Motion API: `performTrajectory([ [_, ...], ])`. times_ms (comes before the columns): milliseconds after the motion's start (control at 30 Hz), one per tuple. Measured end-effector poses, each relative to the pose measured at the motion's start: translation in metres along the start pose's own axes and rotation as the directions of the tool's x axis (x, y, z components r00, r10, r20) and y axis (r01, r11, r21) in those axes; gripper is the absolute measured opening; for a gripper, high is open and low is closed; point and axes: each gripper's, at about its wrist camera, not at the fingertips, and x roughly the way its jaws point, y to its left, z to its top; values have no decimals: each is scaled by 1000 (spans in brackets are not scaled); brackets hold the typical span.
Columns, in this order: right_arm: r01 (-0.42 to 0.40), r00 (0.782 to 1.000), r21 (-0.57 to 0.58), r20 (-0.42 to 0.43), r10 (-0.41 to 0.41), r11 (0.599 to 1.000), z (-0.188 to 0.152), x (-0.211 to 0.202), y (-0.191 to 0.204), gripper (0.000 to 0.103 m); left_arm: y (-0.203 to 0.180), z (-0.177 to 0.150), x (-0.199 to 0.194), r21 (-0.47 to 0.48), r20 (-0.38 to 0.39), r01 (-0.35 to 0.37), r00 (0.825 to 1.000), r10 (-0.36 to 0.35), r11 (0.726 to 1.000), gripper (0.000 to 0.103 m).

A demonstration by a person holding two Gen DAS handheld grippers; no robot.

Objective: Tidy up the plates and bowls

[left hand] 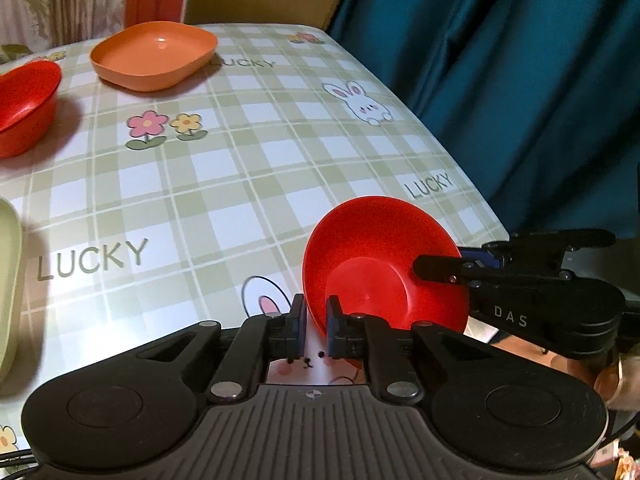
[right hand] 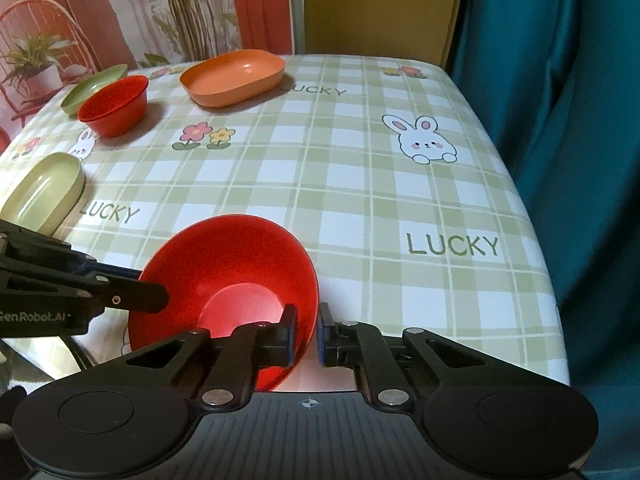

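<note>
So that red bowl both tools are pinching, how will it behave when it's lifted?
The red bowl looks like thin glossy plastic, so probably light and stiff. Its slick rim could slip in the left tool or right tool. It already sits tilted, so it may swing.

worktop (right hand: 360, 184): covered with a green and white checked cloth printed with rabbits, flowers and the word "lucky"
curtain (right hand: 560, 120): teal, hanging in folds along the right edge
backdrop (right hand: 120, 8): printed scene with red walls, a chair and potted plants
panel (right hand: 380, 8): plain ochre, behind the far edge
</note>
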Motion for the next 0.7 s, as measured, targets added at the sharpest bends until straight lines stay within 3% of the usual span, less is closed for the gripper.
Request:
performTrajectory([
  [267, -25, 999, 31, 30, 24, 999, 17, 11, 10, 6, 21, 11, -1, -65, 23, -62, 998, 64, 996, 11],
  [500, -62, 993, 13, 99, 61, 998, 51, 18, 31, 6, 45, 25, -12, -145, 59, -112, 991, 122, 983, 11],
  [700, -92, 985, -6, 143, 92, 996, 76, 22, 47, 5, 56, 40, -29, -180, 99, -163, 978, 183, 970, 11],
])
